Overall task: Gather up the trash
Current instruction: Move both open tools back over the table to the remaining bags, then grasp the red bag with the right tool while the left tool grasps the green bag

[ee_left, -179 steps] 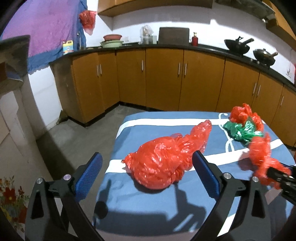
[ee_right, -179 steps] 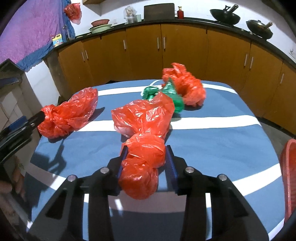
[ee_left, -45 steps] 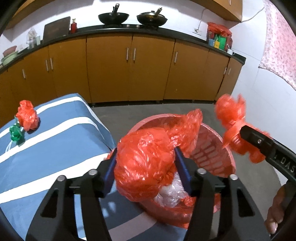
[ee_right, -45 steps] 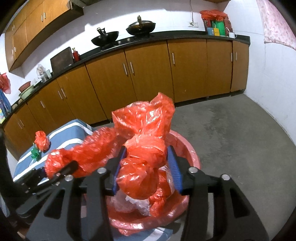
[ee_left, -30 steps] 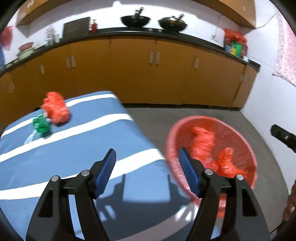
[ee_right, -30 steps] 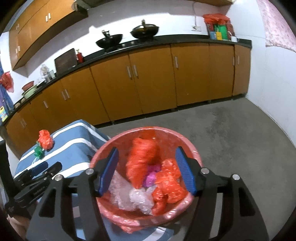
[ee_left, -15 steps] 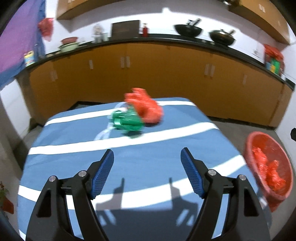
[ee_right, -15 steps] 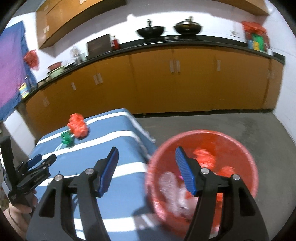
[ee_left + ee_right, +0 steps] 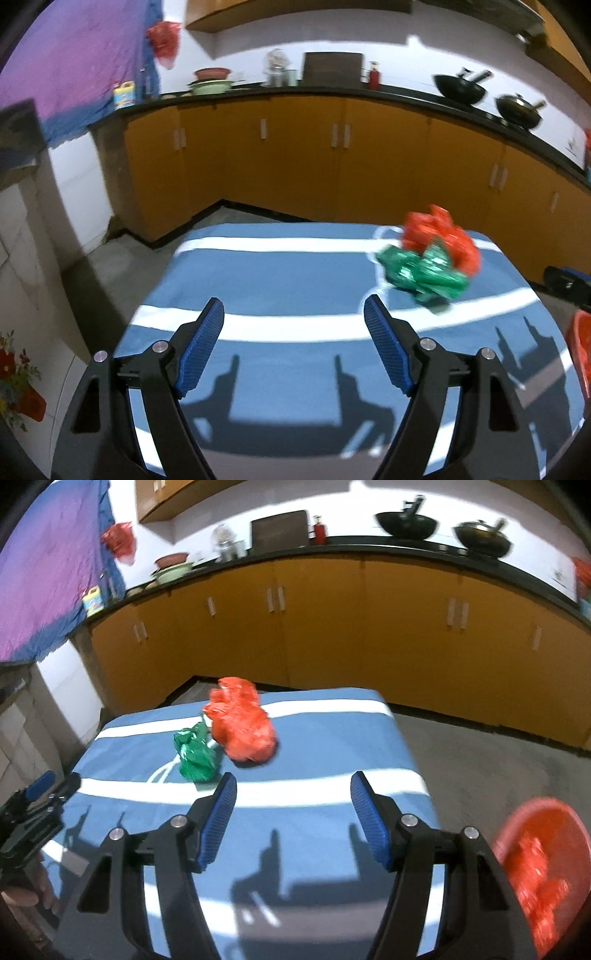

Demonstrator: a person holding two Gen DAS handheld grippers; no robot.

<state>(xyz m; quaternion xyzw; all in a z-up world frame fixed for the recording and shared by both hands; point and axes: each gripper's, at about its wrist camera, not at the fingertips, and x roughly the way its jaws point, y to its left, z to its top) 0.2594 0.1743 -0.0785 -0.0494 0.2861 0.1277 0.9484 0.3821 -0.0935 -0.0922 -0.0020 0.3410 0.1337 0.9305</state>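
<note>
The left tongs (image 9: 293,317) hang over the blue-and-white striped bench (image 9: 288,269), their jaws just widened and nothing between them. Ahead to the right a green bag (image 9: 195,755) touches a red bag (image 9: 242,723). The right tongs (image 9: 293,794) stand apart and empty, with the red basket (image 9: 554,812) of trash on the floor far right

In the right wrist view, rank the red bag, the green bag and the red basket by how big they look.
1. Red basket: largest, though cut off by the frame edge and nearer the camera.
2. Red bag: clearly bigger than the green one touching it.
3. Green bag: smallest.
</note>
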